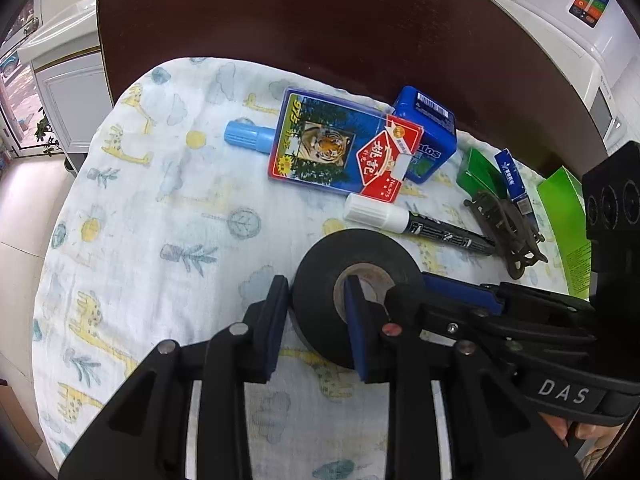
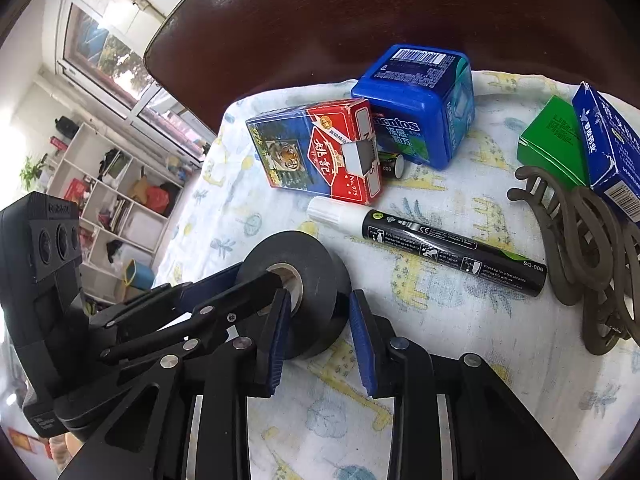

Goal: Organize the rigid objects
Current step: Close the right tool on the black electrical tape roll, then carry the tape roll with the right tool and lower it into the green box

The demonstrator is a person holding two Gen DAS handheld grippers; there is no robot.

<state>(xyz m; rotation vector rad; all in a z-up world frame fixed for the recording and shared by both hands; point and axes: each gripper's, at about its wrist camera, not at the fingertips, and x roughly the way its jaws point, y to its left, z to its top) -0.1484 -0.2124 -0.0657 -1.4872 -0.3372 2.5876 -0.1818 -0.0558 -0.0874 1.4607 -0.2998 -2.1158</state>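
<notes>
A black tape roll (image 1: pixel 320 268) (image 2: pixel 320 264) lies on the patterned cloth (image 1: pixel 140 220), nearest to both grippers. My left gripper (image 1: pixel 316 284) straddles its left wall, one pad against the outside and one in the core hole, shut on it. The right wrist view shows this gripper (image 2: pixel 256 276) reaching in from the left. My right gripper (image 2: pixel 320 296) straddles the roll's right wall, one pad in the hole and one on the outer rim, shut on it; it (image 1: pixel 416 286) enters the left wrist view from the right.
Behind the roll lie a white-capped black marker (image 2: pixel 440 252), a playing-card box (image 2: pixel 316 152), a blue mint box (image 2: pixel 420 100), a battery (image 2: pixel 394 166) and a blue marker (image 1: pixel 248 136). At the right are a hair claw (image 2: pixel 588 248) and green (image 2: pixel 552 140) and blue (image 2: pixel 608 148) boxes. The dark table (image 1: pixel 320 20) extends beyond.
</notes>
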